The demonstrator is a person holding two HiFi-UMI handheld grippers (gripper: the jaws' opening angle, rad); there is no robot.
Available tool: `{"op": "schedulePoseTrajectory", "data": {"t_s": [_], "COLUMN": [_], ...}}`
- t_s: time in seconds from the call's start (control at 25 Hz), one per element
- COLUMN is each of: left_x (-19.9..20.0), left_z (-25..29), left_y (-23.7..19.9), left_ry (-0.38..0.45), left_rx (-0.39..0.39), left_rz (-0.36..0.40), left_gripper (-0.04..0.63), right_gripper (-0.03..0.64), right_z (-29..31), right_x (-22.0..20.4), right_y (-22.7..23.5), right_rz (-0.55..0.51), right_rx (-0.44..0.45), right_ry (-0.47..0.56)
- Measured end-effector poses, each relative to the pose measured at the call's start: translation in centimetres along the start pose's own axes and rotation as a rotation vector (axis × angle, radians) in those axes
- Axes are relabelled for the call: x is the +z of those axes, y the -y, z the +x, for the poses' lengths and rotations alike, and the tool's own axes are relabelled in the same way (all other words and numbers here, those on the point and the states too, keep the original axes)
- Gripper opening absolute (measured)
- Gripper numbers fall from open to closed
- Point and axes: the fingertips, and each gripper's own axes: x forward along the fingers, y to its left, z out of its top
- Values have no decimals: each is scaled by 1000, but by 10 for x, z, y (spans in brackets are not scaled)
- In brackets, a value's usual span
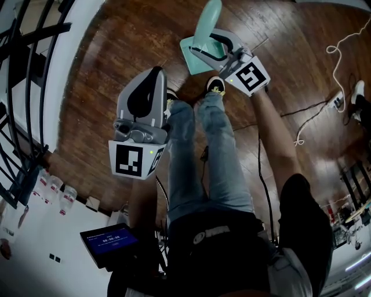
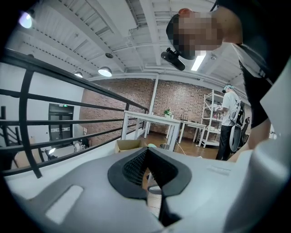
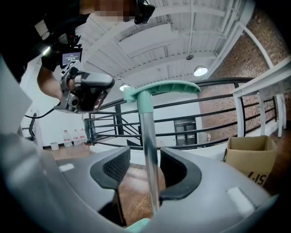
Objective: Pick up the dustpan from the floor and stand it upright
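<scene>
The teal dustpan [image 1: 196, 61] stands upright on the wooden floor just ahead of the person's shoes. Its long handle rises to a teal grip [image 1: 210, 14]. In the right gripper view its metal pole [image 3: 149, 150] runs up between the jaws to the teal T-grip [image 3: 159, 90]. My right gripper [image 3: 145, 154] is open around the pole, with a clear gap on the left side and the pole close to the right pad [image 3: 175, 166]. The right gripper [image 1: 204, 49] sits low against the handle. My left gripper [image 1: 152, 74], shut and empty, hangs to the left, apart from the dustpan; its tips [image 2: 146, 152] meet.
A black railing [image 1: 29, 87] runs along the left, with water bottles [image 1: 55, 188] below it. Cables [image 1: 324, 64] and a power strip [image 1: 336, 102] lie on the floor at right. A cardboard box [image 3: 248, 152] stands nearby. Another person [image 2: 227, 123] stands by shelves beyond white tables [image 2: 154, 120].
</scene>
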Motion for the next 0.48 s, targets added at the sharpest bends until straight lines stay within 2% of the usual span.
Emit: {"op": "schedulePoseTrajectory", "data": {"t_s": [0.16,0.32,0.48], "left_x": [21,35,69], "left_z": [-8,-18,-34], "left_y": [9,15,29], "left_ry": [-5,-12,-2], "left_rx": [0,6,5], "left_rz": [21,35,59], "left_gripper": [17,17,17], "right_gripper": [227,233,220], "right_z": [-21,-41,-75], "right_x": [0,1,45], "right_y": [-10,-17,-27], "right_rz": [48,38,43], "right_rx": [36,37,-13], "right_ry": [-48,-95,-107]}}
